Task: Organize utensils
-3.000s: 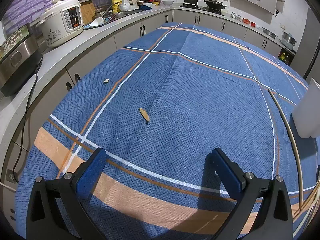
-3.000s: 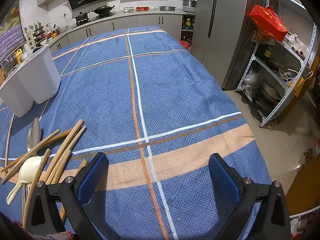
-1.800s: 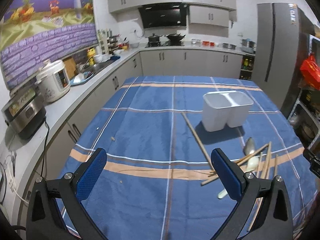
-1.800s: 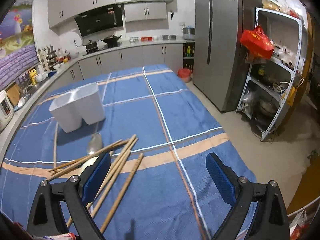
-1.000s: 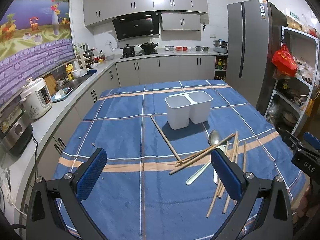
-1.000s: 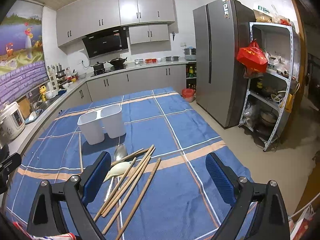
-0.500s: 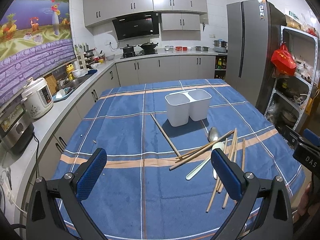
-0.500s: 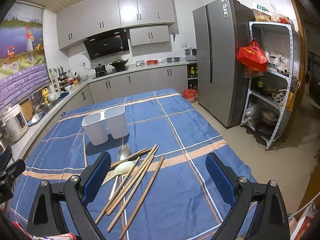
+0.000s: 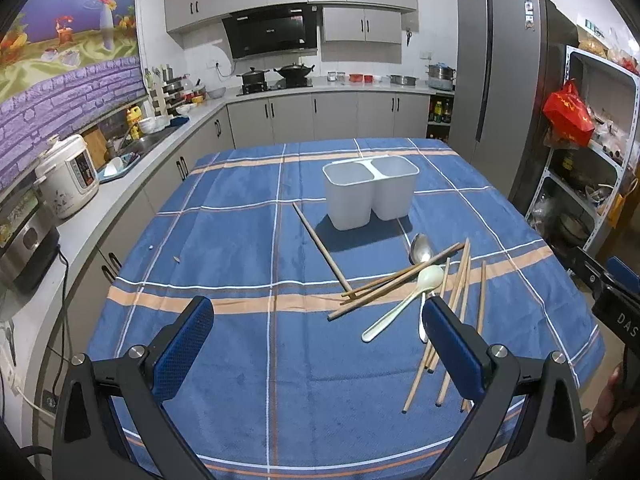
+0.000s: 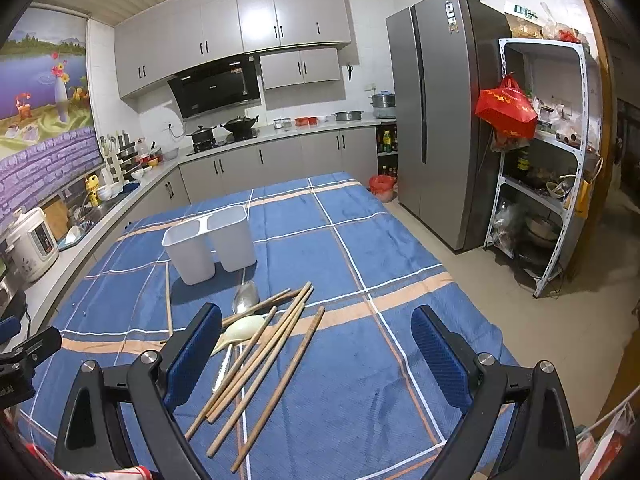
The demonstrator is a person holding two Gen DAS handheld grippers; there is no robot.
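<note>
Surveying from the left wrist view: the left tongs point(image 9: 316, 330) stand wide apart and hold nothing, raised above the near edge of the table point(image 9: 224, 236). A white two-compartment holder point(image 9: 370, 190) stands upright past mid-table, both compartments seemingly empty. Near it lie the utensils: a lone chopstick point(image 9: 322, 247) running diagonally beside the holder, a metal spoon point(image 9: 420, 249), a cream plastic spoon point(image 9: 404, 304), and a loose heap of wooden chopsticks point(image 9: 452, 312), several crossing one another and the spoons.

From the right wrist view: the right tongs point(image 10: 316, 348) are likewise spread wide and empty, hovering just short of the chopstick heap point(image 10: 264, 356). The metal spoon point(image 10: 245, 298) has its bowl towards the holder point(image 10: 210, 242); the cream spoon point(image 10: 242, 330) lies partly under chopsticks.

Assessment: chopsticks look light, stiff and inclined to roll or pivot; a pinch near mid-length should keep them level. The outermost stick lies clear and seems easiest to take first. The metal spoon is likely heavier and slick; grip its handle, not the bowl. Overlaps risk dragging neighbours.
</note>
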